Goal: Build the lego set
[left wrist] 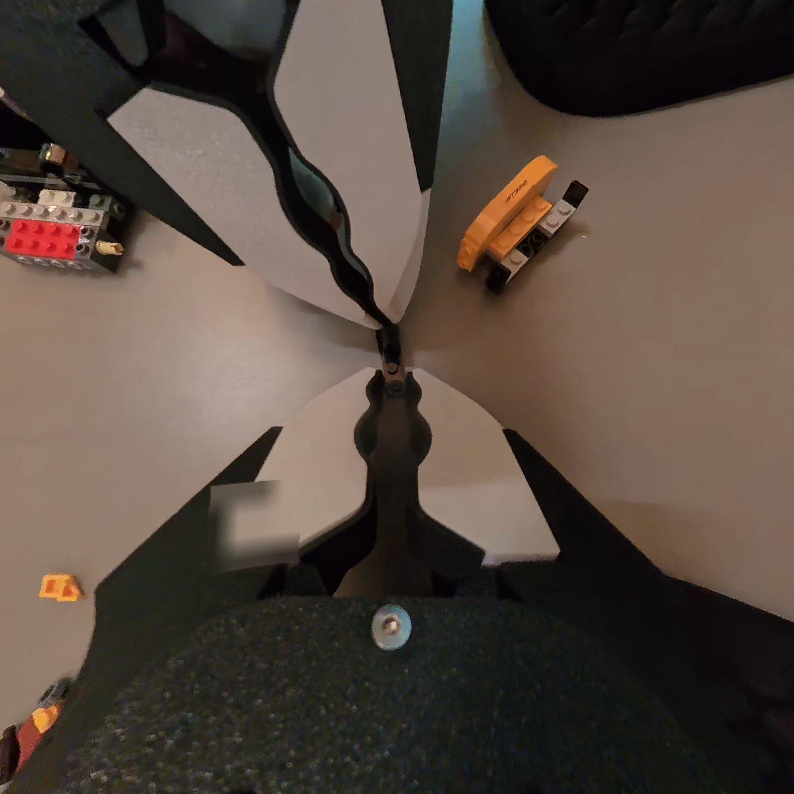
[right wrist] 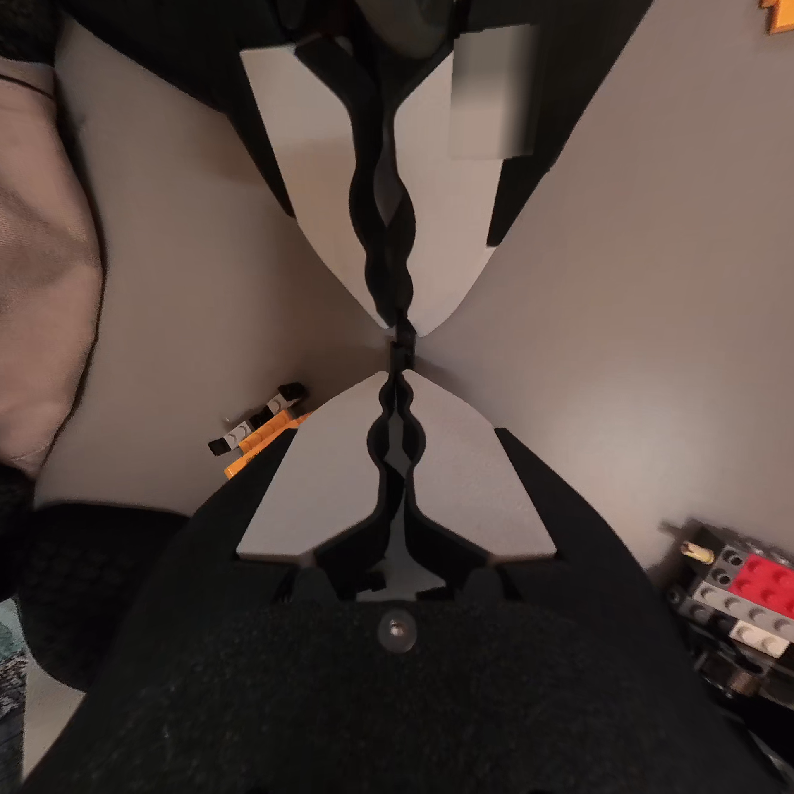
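My two grippers meet tip to tip above the grey table [left wrist: 644, 386]. My left gripper [left wrist: 392, 378] is shut on a small black lego piece [left wrist: 392, 386]. My right gripper [right wrist: 397, 378] is shut on the other end of a small black piece [right wrist: 403, 348]. In the left wrist view the right gripper [left wrist: 382, 322] comes in from the top. In the right wrist view the left gripper [right wrist: 401, 322] comes in from the top. The black part [left wrist: 389, 346] bridges the short gap between the tips. I cannot tell whether it is one piece or two joined.
An orange, grey and black sub-assembly [left wrist: 515, 219] [right wrist: 262, 425] lies on the table. A black block with red and grey bricks [left wrist: 51, 232] [right wrist: 747, 601] stands to the side. A small orange piece [left wrist: 60, 586] lies loose. Dark fabric [left wrist: 644, 51] sits at the table's edge. My left and right fingertips are right by each other.
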A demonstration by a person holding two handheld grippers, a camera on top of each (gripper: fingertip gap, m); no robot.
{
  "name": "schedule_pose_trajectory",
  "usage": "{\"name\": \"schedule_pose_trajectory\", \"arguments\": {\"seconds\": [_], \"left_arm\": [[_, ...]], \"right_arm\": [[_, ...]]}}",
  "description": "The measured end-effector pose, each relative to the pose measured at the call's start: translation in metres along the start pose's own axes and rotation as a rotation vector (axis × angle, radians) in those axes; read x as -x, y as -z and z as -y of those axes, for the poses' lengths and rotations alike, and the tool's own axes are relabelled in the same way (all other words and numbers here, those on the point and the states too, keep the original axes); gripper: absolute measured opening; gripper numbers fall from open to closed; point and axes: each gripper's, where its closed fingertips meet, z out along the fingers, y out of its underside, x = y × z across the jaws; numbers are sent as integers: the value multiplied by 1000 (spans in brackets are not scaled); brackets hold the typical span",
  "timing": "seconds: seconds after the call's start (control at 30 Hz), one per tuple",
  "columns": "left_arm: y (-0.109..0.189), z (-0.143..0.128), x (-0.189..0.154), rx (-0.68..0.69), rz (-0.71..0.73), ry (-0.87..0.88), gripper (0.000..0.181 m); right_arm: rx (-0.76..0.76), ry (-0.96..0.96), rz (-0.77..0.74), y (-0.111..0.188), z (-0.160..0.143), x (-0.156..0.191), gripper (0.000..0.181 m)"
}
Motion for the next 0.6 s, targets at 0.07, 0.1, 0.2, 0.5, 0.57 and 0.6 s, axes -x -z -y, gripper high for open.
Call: {"name": "schedule_pose_trajectory", "arguments": {"seconds": [0.07, 0.1, 0.2, 0.5, 0.57, 0.6], "left_arm": [[0, 1, 0, -16, 3, 0, 17], [-1, 2, 0, -25, 8, 2, 18], [-1, 5, 0, -46, 11, 4, 16], [1, 11, 4, -76, 35, 28, 7], [3, 13, 4, -100, 24, 48, 7], [3, 14, 4, -112, 20, 60, 7]], "right_arm": [[5, -21, 10, 0, 2, 0, 0], [9, -28, 13, 0, 2, 0, 0], [18, -34, 11, -1, 3, -1, 0], [10, -21, -4, 2, 4, -2, 0], [-48, 7, -41, 6, 9, -4, 7], [-80, 24, -61, 8, 12, -4, 12]]}}
